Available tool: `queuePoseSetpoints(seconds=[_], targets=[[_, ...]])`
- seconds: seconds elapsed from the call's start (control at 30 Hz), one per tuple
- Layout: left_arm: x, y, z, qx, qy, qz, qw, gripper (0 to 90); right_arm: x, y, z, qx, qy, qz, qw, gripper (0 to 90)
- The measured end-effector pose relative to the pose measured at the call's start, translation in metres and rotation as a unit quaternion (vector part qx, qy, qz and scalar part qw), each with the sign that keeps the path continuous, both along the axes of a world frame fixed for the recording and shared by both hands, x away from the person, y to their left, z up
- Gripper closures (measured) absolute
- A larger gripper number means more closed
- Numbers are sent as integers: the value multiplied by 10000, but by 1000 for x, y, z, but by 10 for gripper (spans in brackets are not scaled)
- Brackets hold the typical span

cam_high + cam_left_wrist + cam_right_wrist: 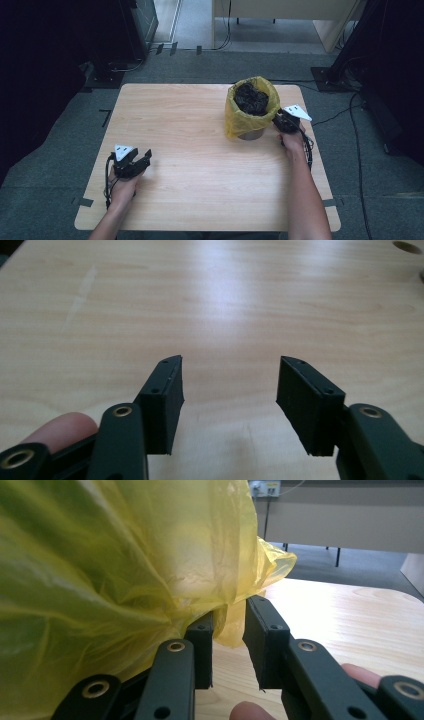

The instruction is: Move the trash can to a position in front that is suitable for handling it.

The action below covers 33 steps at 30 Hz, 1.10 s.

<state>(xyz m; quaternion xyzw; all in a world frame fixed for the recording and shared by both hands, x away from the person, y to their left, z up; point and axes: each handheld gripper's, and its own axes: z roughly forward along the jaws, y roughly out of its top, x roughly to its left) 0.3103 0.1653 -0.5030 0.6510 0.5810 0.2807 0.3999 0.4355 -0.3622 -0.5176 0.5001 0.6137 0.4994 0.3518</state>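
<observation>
A small bin point(251, 135) lined with a yellow plastic bag point(239, 120) stands at the table's back right, with crumpled black material point(251, 98) inside. My right gripper point(278, 120) is at the bag's right side. In the right gripper view the bag point(100, 570) bulges on the left. The right gripper point(229, 625) is open by a narrow gap, with a hanging fold of the bag in that gap. My left gripper point(142, 156) rests near the front left of the table. In the left gripper view it point(230, 385) is open wide over bare wood.
The wooden table point(200, 165) has broad free room across its middle and left. Cables point(350, 107) run over the grey floor to the right. Dark equipment stands at the back left, and a light cabinet point(330, 25) at the back right.
</observation>
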Motion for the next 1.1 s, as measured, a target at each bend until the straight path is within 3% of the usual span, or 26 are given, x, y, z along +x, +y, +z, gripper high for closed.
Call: queuePoseSetpoints(seconds=[0.1, 0.27, 0.43, 0.53, 0.7, 0.8, 0.97, 1.03, 1.07, 1.1], targets=[[15, -13, 0, -95, -129, 44, 9999, 517, 2, 9, 1, -102, 19, 100, 9999, 749], [31, -29, 3, -148, -166, -12, 9998, 531, 3, 19, 3, -215, 43, 289, 9993, 759], [54, -52, 2, 104, -244, -95, 9996, 540, 2, 32, 5, -330, 82, 420, 9985, 767], [61, -59, 2, 111, -236, -125, 9996, 575, 2, 40, 6, -389, 79, 540, 9978, 765], [77, -75, 3, -18, -172, -164, 9997, 681, 2, 52, 5, -376, 92, 647, 9972, 765], [85, -87, 4, -12, -239, -228, 9995, 759, 3, 65, 4, -357, 111, 729, 9966, 767], [103, -107, 3, -108, -355, -370, 9986, 802, 2, 82, 2, -232, 157, 890, 9956, 744], [109, -114, 1, -74, -335, -474, 9983, 813, 1, 89, 1, -302, 169, 914, 9952, 726], [114, -122, -4, 127, -253, -579, 9979, 820, 1, 93, 1, -354, 178, 917, 9950, 726], [114, -122, -4, 127, -253, -579, 9979, 824, 0, 96, 2, -389, 186, 934, 9947, 727]])
